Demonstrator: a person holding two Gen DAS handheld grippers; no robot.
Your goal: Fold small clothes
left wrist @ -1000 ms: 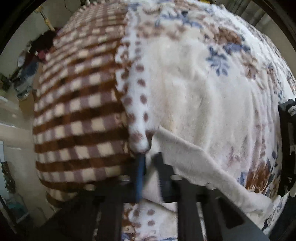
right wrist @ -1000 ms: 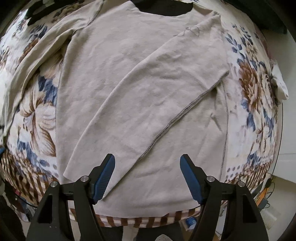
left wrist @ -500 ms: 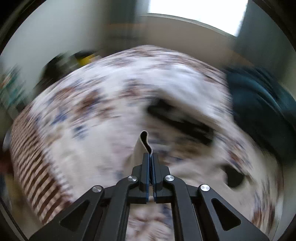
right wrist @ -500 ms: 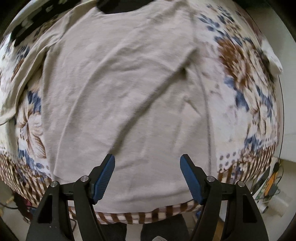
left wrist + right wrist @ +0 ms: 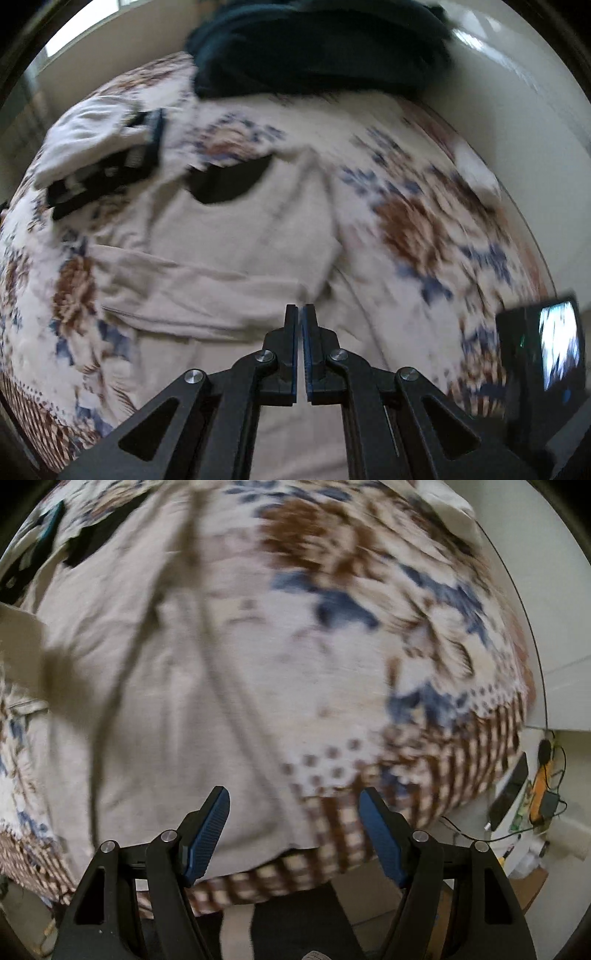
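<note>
A beige long-sleeved shirt lies spread on a floral blanket, with its dark neck opening at the far side. One sleeve lies folded across the body. My left gripper hovers over the shirt with its jaws nearly together; a thin slit shows between them and no cloth shows in it. The shirt also shows in the right wrist view. My right gripper is open and empty above the shirt's bottom hem near the bed's checked edge.
A dark teal garment pile lies at the far end of the bed. A black strap-like item rests on white cloth at far left. A small lit screen stands at right. Cables and gadgets sit on the floor beside the bed.
My left gripper lifted the sleeve end from the bed's left edge and swung it over the shirt; the sleeve now lies across the body. My right gripper moved toward the bottom right hem, staying open.
</note>
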